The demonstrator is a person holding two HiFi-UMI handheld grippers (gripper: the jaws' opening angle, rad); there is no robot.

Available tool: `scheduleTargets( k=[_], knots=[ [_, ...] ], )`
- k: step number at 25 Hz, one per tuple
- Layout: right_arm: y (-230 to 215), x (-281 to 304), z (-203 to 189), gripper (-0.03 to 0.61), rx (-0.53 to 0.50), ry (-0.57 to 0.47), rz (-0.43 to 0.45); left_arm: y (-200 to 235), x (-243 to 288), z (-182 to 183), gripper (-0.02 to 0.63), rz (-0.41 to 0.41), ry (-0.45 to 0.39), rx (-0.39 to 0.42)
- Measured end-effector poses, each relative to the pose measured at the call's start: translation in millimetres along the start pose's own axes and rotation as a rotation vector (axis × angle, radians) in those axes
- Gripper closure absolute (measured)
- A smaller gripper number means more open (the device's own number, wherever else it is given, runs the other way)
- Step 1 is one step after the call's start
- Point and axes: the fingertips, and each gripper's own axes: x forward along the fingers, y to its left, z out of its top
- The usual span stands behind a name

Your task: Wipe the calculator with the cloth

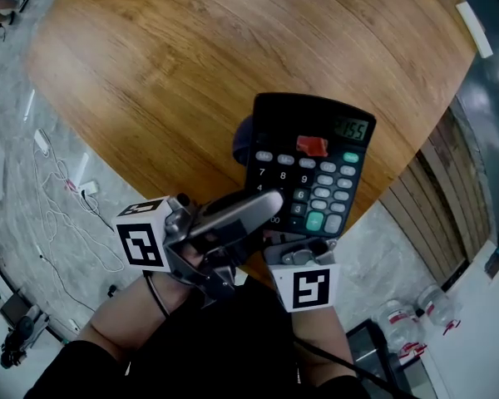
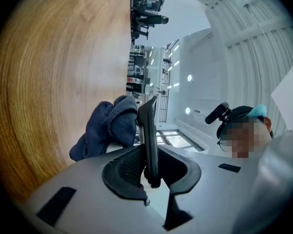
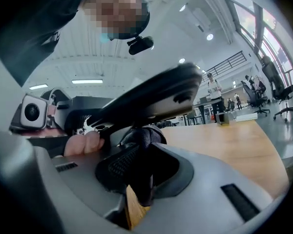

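The black calculator is held tilted above the round wooden table, keys facing up. My left gripper is shut on its near left edge; in the left gripper view the calculator stands edge-on between the jaws. The dark blue cloth peeks out from under the calculator's left side, and it bunches behind the calculator in the left gripper view. My right gripper is under the calculator's near edge, shut on the cloth, which sits against the calculator's underside.
The table's curved edge runs just below the calculator, with grey floor beyond. White cables lie on the floor at the left. Plastic bottles stand at the lower right. A wooden slatted panel sits under the table's right side.
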Motion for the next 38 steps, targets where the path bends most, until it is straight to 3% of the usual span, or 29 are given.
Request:
scheduleTargets(
  k=[8,18,23,31,38],
  knots=[
    [-18.2,-8.1,5.3,0.514,-0.006,-0.011,-0.033,8.2,-1.5,-1.5,0.545,0.02,0.008,0.003],
    [-101.7,-56.0,25.9,0.514,-0.005,-0.046,-0.223,10.4,-3.0,0.2,0.545,0.063,-0.007,0.062],
    [-114.1,-56.6,33.6,0.514,-0.016,-0.061,-0.315,27.4,-24.6,30.6,0.545,0.095,-0.04,0.076],
    [-126.5,-48.4,12.7,0.514,-0.01,0.095,-0.394,62.2,-9.7,36.7,0.545,0.201,0.011,0.159],
    [-130.7,-32.0,-22.0,0.514,0.022,0.289,-0.42,90.4,-10.4,31.9,0.545,0.315,0.029,0.159]
  ],
)
